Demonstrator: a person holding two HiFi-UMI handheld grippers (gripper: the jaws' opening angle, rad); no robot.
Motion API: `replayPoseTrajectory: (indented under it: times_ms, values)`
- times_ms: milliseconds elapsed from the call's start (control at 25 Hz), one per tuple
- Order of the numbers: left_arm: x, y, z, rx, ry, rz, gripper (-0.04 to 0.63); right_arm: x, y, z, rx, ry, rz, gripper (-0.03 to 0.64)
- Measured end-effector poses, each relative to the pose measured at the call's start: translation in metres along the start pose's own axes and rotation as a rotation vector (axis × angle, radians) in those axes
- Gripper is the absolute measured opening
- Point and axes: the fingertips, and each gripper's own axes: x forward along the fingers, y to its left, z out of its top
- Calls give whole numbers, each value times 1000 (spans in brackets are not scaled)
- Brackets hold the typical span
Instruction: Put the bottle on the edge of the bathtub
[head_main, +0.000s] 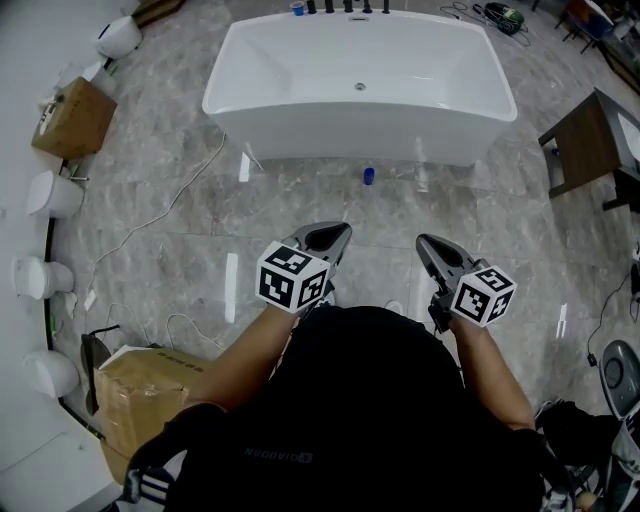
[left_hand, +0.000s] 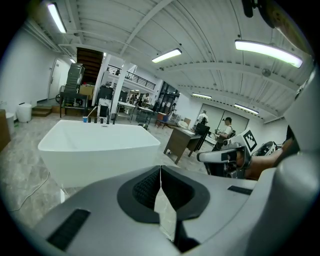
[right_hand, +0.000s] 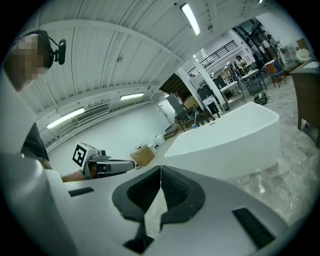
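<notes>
The white rectangular freestanding bathtub (head_main: 330, 135) stands on the grey marble-patterned tile floor (head_main: 170, 240), ahead of the person and well apart from both grippers. A small blue bottle (head_main: 368, 176) stands on the floor just in front of the tub's near wall, about midway along it. It is tiny in the head view, so its shape is hard to make out, though it looks upright. Nothing rests on the near rim. On the far rim, a row of black tap fittings (head_main: 347, 7) stands with a small blue object (head_main: 297, 8) beside them at the left end.

The left gripper (head_main: 338, 232) is held low in front of the person's body and aimed toward the tub. Its jaws are closed together, the ribbed black pads meeting at the tip, with nothing between them. The right gripper (head_main: 428, 243) sits beside it at about the same height. Its jaws are likewise pressed together and empty. Each carries its cube of square black-and-white markers near the hand.

Off to the left a brown wooden cabinet (head_main: 75, 118) stands by the wall. A brown cardboard box (head_main: 140, 395) lies on the floor near the person's left side. A dark wooden table (head_main: 590, 140) is to the right of the tub.
</notes>
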Motion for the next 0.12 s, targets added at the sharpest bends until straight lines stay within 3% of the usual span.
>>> replayPoseTrajectory:
  times_ms: [120]
  values:
    - [4, 1, 1, 3, -2, 0, 18, 2, -3, 1, -1, -3, -1, 38]
